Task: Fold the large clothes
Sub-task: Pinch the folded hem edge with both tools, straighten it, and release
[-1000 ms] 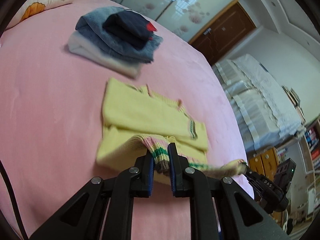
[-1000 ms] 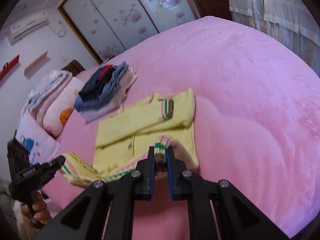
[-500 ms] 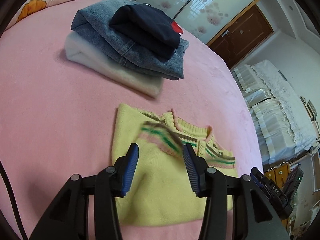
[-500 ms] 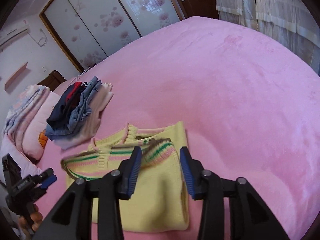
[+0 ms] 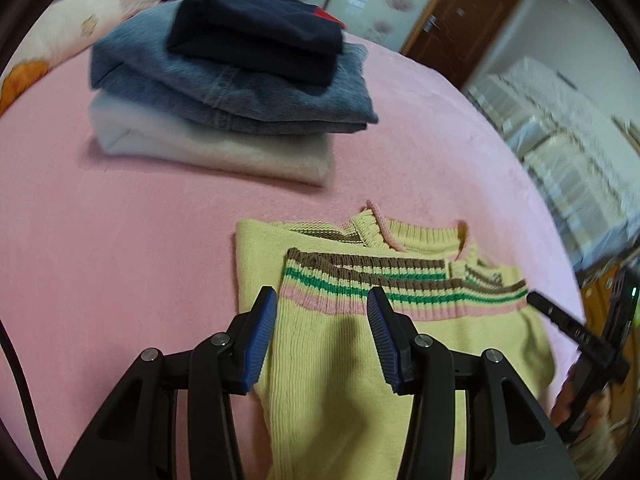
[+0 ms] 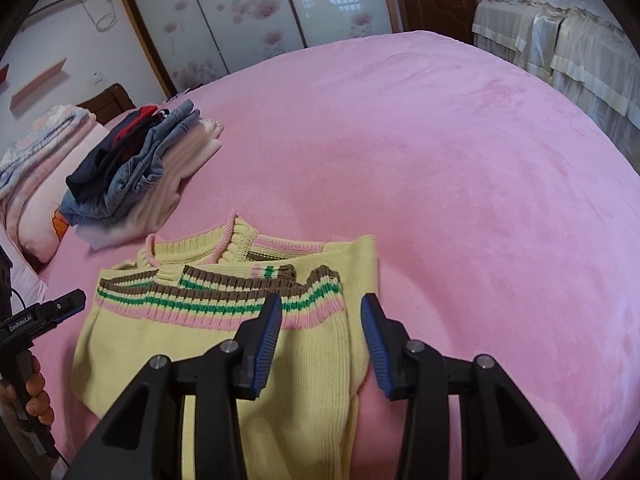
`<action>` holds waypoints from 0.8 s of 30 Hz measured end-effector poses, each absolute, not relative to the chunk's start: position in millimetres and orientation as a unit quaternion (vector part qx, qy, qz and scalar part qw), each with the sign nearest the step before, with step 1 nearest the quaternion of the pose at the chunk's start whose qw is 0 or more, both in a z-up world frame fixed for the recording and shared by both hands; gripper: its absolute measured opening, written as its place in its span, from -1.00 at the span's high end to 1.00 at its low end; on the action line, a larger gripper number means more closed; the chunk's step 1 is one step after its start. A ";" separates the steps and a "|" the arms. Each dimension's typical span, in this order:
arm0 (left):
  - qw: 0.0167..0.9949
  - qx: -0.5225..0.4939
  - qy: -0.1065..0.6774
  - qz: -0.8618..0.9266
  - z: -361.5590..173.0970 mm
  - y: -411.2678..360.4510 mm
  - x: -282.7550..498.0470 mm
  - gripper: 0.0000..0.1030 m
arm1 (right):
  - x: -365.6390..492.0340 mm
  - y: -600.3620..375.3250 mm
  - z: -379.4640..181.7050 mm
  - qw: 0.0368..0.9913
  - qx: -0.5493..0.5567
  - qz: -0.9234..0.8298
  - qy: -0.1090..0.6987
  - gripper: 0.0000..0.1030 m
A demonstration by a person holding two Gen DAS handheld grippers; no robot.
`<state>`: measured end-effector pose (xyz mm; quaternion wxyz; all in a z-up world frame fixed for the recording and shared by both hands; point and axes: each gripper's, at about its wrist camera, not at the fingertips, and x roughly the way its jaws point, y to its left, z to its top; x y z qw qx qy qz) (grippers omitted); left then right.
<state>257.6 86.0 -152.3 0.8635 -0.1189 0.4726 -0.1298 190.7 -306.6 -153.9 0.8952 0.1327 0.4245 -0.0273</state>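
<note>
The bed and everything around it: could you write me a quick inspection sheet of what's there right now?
Surface: pink bed cover, soft and mostly smooth.
Job's things: yellow sweater lying folded, its striped hem laid up near the collar.
Clutter: stack of folded clothes beyond the sweater, navy on denim on white; pillows at the head of the bed.
Grippers: left gripper open above the sweater, holding nothing; right gripper open over the sweater's right edge, holding nothing.
Cables: dark cable at the left wrist view's edge.
Surroundings: floral sliding doors, brown door, second covered bed.
</note>
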 end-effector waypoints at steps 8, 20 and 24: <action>0.857 -0.091 0.490 -0.132 -166.1 80.8 277.3 0.12 | 208.8 -304.5 -168.8 0.884 0.116 -0.021 0.451 0.21; 0.879 -0.014 0.460 -0.121 -164.7 65.6 278.8 0.79 | 212.3 -302.9 -172.7 0.884 0.092 -0.017 0.458 0.84; 0.893 -0.040 0.440 -0.090 -149.8 79.1 283.9 0.79 | 212.6 -306.1 -158.8 0.896 0.091 -0.035 0.434 0.85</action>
